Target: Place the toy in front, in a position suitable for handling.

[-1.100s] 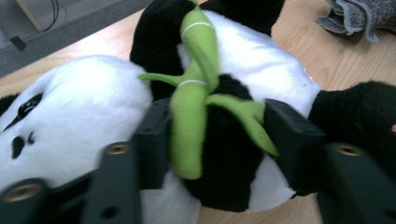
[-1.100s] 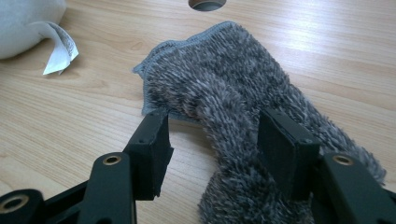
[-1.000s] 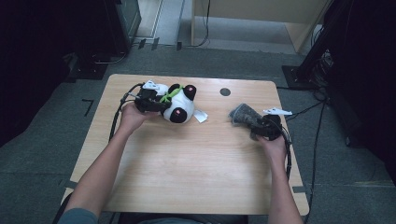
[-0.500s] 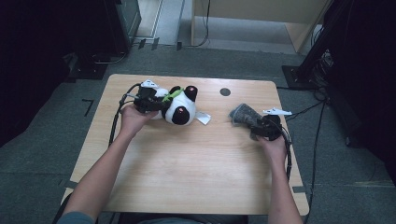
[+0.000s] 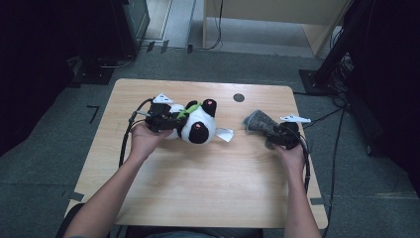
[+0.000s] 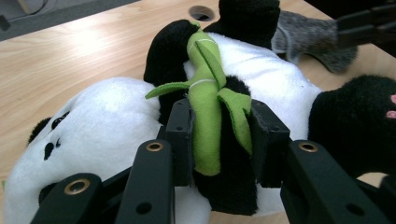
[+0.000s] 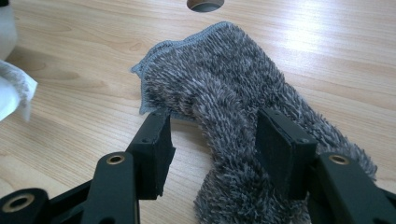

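Your left tongs point(image 6: 219, 140) are clamped on the plush panda point(image 5: 195, 126), pinching the dark limb and the green felt bamboo sprig point(image 6: 205, 102) sewn to its front; the pads press into the stuffing from both sides, so that grasp looks made. In the high view the panda lies on its side near the middle of the desk point(image 5: 198, 198), toward the far edge, with its white tag point(image 5: 224, 134) trailing toward your right hand. Whether the toy rests fully on the wood or is partly raised, I cannot tell. Your right tongs point(image 7: 212, 140) stand about half open around the grey fluffy cloth point(image 7: 224, 98): a fold of it lies between the jaws and brushes the right pad, while the left pad stands clear, so the cloth is straddled rather than gripped and lies bunched on the desk, well to the right of the panda. My reading is that the work is at an early stage: one thing secured, the other not yet taken, and the two not brought together. There is no box, bin or tray on the desk; the round cable hole point(image 5: 238, 97) near the far edge is merely an opening with nothing in it.
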The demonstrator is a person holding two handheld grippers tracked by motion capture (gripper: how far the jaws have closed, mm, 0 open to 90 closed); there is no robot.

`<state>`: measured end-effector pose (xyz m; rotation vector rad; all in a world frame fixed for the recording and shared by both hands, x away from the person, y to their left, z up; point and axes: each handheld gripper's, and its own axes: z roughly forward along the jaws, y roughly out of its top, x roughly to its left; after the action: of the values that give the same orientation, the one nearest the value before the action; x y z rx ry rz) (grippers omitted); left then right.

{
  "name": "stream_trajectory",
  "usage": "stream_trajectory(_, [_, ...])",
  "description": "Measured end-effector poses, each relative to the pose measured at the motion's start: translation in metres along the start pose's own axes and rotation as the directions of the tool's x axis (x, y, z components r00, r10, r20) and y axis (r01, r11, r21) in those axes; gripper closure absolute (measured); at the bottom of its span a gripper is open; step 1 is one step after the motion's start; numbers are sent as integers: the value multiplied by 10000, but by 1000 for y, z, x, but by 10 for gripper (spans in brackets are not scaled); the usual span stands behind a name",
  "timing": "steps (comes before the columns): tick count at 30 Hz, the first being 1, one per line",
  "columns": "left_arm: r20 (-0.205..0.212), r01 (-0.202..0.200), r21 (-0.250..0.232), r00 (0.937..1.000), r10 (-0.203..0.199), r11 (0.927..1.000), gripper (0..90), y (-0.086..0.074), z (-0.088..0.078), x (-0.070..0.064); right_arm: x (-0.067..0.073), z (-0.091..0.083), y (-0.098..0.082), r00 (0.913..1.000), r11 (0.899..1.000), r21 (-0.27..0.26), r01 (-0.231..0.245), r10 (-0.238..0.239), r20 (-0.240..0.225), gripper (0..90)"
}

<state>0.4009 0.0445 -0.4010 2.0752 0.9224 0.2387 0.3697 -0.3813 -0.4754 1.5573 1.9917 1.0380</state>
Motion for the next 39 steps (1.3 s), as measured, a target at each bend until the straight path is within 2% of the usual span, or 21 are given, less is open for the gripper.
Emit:
stream_trajectory(2, [-8, -6, 15, 10000, 6, 10000, 654, -1, -1, -4, 0, 0, 0, 10000, 10000, -2, 27, -27, 41, 466])
stream_trajectory(5, [136, 12, 175, 9999, -14, 9998, 653, -7, 2, -19, 1, 2, 0, 9998, 9999, -3, 169, -169, 140, 468])
stream_trajectory(6, [136, 12, 175, 9999, -14, 9998, 653, -7, 2, -19, 1, 2, 0, 9998, 9999, -3, 169, -169, 140, 468])
stream_trajectory(7, [323, 39, 203, 9995, -46, 9998, 652, -9, 5, -25, 2, 3, 1, 9995, 9996, -35, 267, -267, 176, 470])
stream_trajectory(8, [323, 39, 203, 9995, -46, 9998, 653, -9, 5, -25, 2, 3, 1, 9995, 9996, -35, 267, -267, 176, 470])
stream_trajectory(10, [472, 10, 167, 9989, -18, 9999, 652, -10, 6, -34, 3, 6, 1, 9992, 9994, -35, 333, -332, 226, 471])
stream_trajectory(16, [609, 137, 112, 9980, -144, 9998, 652, -13, 9, -46, 6, 13, 3, 9979, 9985, 80, 548, -550, 338, 476])
stream_trajectory(19, [662, 77, 87, 9978, -82, 9999, 646, -16, 11, -54, 8, 20, 4, 9967, 9973, 248, 695, -704, 410, 490])
stream_trajectory(24, [687, 128, 149, 9975, -138, 9998, 638, -19, 17, -57, 8, 28, 4, 9958, 9962, 446, 747, -769, 487, 494])
stream_trajectory(28, [772, 123, 161, 9969, -135, 9998, 629, -23, 24, -57, 6, 36, -1, 9953, 9945, 682, 789, -825, 512, 542])
stream_trajectory(34, [783, 66, 145, 9969, -78, 9999, 608, -23, 24, -56, 4, 42, -5, 9935, 9933, 630, 970, -1004, 544, 552])
stream_trajectory(39, [814, -34, 168, 9967, 20, 9999, 576, -24, 24, -57, 3, 45, -7, 9901, 9913, 611, 1166, -1208, 713, 606])
